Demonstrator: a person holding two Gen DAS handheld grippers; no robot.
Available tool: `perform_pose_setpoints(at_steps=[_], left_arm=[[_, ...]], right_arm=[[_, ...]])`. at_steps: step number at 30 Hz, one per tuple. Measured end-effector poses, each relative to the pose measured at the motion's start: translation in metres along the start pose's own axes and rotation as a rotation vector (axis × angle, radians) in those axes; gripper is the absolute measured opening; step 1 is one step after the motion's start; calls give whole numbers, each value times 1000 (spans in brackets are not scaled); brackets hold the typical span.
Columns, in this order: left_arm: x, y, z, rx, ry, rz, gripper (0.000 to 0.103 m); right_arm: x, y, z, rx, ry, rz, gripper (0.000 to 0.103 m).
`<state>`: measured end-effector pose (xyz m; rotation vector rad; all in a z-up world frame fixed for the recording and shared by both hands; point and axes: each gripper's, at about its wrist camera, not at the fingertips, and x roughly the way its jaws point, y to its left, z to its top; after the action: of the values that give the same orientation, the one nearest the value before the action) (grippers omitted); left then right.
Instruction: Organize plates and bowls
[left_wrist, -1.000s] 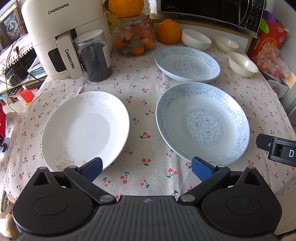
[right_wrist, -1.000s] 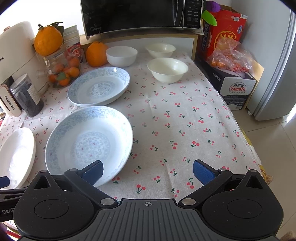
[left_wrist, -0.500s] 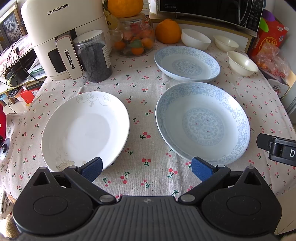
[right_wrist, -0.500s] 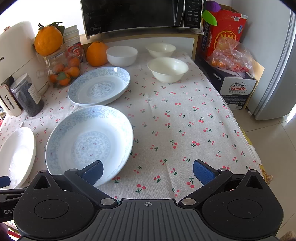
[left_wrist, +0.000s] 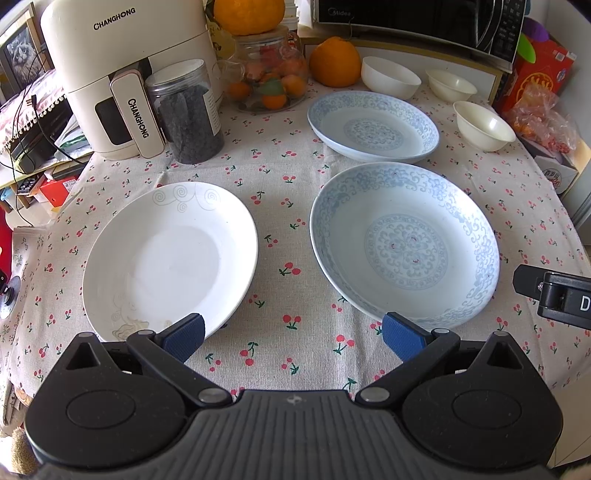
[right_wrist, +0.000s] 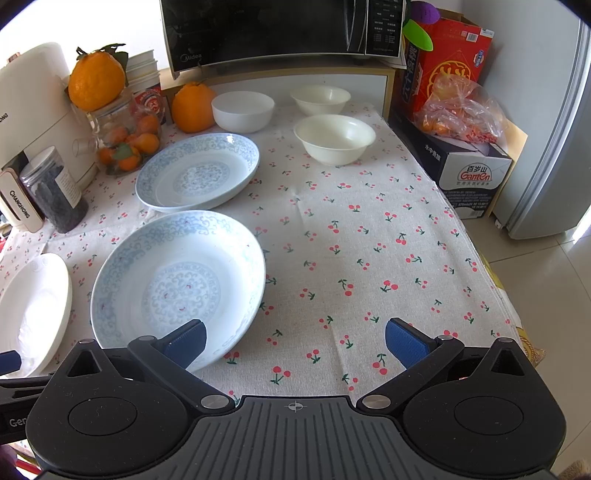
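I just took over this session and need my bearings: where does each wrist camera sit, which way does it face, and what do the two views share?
Left wrist: sits behind the open left gripper at the table's near edge, facing the white plate and near blue plate; part of the right tool shows at the right edge.
Right wrist: sits behind the open right gripper, further right, facing the tablecloth and three bowls by the microwave; the left tool shows at the lower left.
Shared: all three plates, bowls, oranges, air fryer.
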<state>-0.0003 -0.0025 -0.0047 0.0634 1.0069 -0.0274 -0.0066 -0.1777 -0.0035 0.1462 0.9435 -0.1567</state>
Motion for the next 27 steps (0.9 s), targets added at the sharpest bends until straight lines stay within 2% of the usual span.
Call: perform_pose_setpoints(at_steps=[17, 27], left_arm=[[2, 1, 0, 4, 5, -11, 102], [3, 4, 2, -14, 15, -82, 102]], right_arm=[[2, -2, -2, 4, 4, 2, 103], [8, -8, 2, 23, 19, 24, 103]])
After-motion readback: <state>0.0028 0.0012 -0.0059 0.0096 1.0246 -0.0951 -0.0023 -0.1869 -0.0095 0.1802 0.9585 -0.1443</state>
